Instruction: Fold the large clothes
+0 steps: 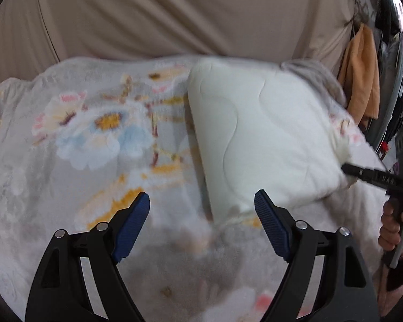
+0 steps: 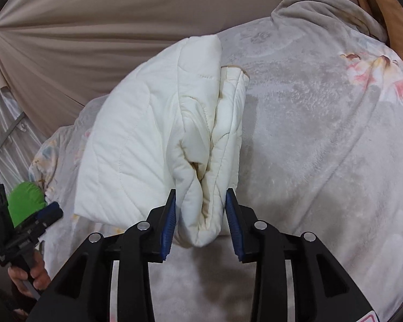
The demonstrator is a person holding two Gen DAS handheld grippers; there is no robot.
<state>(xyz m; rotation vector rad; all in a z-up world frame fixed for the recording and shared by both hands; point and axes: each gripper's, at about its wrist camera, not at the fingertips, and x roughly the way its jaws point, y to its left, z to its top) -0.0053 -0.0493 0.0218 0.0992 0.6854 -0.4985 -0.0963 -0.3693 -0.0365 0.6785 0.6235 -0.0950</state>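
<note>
A folded white quilted garment (image 1: 260,136) lies on a floral blanket (image 1: 80,134). In the right wrist view my right gripper (image 2: 200,201) is shut on the near corner of the white garment (image 2: 158,134), several layers bunched between the blue pads (image 2: 169,220). In the left wrist view my left gripper (image 1: 201,209) is open and empty just above the blanket, near the garment's near left corner. The right gripper (image 1: 348,170) shows at the garment's right corner there. The left gripper (image 2: 49,210) shows at the lower left in the right wrist view.
Beige draped fabric (image 1: 174,13) hangs behind the bed. An orange cloth (image 1: 360,80) hangs at the right with clutter beyond. The grey floral blanket (image 2: 322,147) covers the surface. A grey cloth edge (image 2: 322,8) lies bunched at the far end.
</note>
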